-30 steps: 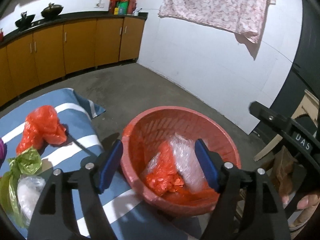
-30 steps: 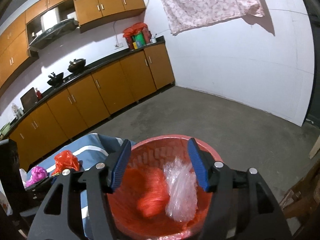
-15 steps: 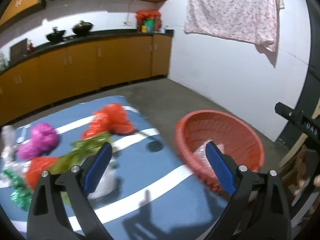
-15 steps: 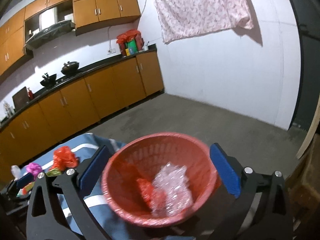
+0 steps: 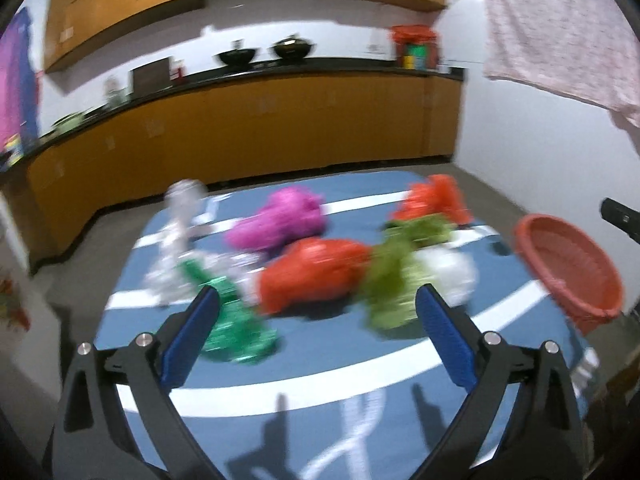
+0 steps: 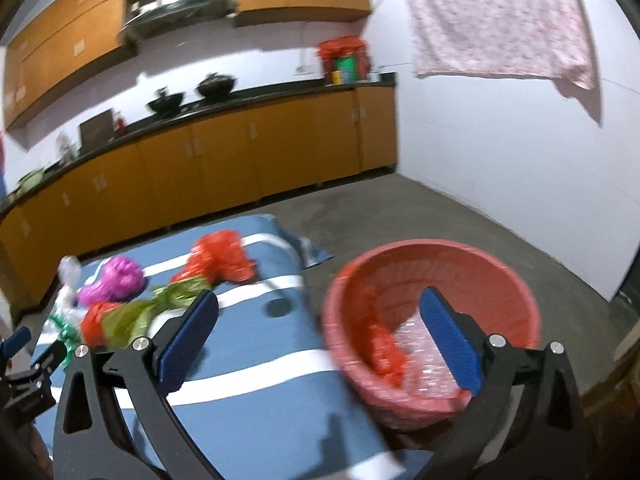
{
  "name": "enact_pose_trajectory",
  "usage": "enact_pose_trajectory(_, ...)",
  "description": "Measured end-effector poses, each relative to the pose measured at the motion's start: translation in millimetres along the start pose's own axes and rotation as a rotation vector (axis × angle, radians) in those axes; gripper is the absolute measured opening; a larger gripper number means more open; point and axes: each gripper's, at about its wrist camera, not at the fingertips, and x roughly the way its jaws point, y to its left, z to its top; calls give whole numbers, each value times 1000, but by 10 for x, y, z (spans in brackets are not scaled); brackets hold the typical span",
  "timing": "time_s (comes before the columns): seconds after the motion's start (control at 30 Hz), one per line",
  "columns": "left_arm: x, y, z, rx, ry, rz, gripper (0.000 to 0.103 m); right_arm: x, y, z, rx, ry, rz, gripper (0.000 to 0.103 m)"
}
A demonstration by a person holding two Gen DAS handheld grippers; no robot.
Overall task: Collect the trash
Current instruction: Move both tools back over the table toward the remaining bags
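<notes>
While both views blurred, I had my left gripper (image 5: 316,332) with jaws opening, nothing between them, above the near edge of the blue striped cloth (image 5: 280,380). Crumpled bags lay bunched toward its far edge: a pink bag (image 5: 280,220), a red bag (image 5: 316,276), a green bag (image 5: 396,272). My right gripper (image 6: 320,336) stood spread and empty by the cloth's right edge, over the red basket (image 6: 480,264) holding trash, with bare floor (image 6: 400,212) beyond.
</notes>
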Motion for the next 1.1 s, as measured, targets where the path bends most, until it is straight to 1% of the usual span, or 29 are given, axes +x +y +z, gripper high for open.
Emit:
enact_pose_trajectory(0.03, 7, 91, -9, -15, 5, 22, 96, 35, 102, -9, -13, 8, 14, 99)
enact_pose_trajectory(0.1, 24, 300, -40, -43, 10, 66, 96, 130, 309, -47, -46, 32, 44, 92)
enact_pose_trajectory(0.13, 38, 375, -44, -52, 14, 80, 96, 195, 416, -71, -62, 49, 60, 91)
enact_pose_trajectory(0.2, 91, 537, -62, -74, 27, 100, 96, 319, 579, -105, -84, 82, 84, 83)
enact_pose_trajectory(0.3, 187, 710, -97, -111, 52, 114, 96, 520, 779, -163, -97, 135, 107, 76)
enact_pose_trajectory(0.4, 291, 829, -109, -150, 80, 113, 96, 683, 893, -207, -82, 178, 122, 74)
enact_pose_trajectory(0.47, 340, 865, -121, -163, 90, 111, 96, 761, 968, -225, -82, 193, 131, 74)
enact_pose_trajectory(0.53, 396, 887, -139, -169, 100, 110, 96, 841, 1041, -259, -109, 209, 126, 73)
enact_pose_trajectory(0.6, 447, 905, -145, -173, 109, 107, 96, 946, 1086, -291, -143, 242, 120, 66)
enact_pose_trajectory(0.63, 462, 913, -152, -174, 112, 106, 96, 1006, 1094, -315, -153, 267, 124, 64)
enact_pose_trajectory(0.83, 579, 926, -145, -189, 131, 86, 96, 1093, 1096, -381, -137, 307, 155, 64)
enact_pose_trajectory(1.0, 702, 847, -129, -182, 159, 63, 96, 1149, 1167, -434, -184, 334, 160, 63)
enact_pose_trajectory(1.03, 726, 834, -129, -181, 165, 62, 96, 1165, 1172, -455, -193, 346, 162, 61)
enact_pose_trajectory(1.07, 765, 820, -126, -179, 175, 62, 94, 1173, 1165, -465, -196, 355, 167, 56)
enact_pose_trajectory(1.1, 799, 813, -122, -180, 184, 61, 91, 1179, 1155, -482, -197, 362, 171, 55)
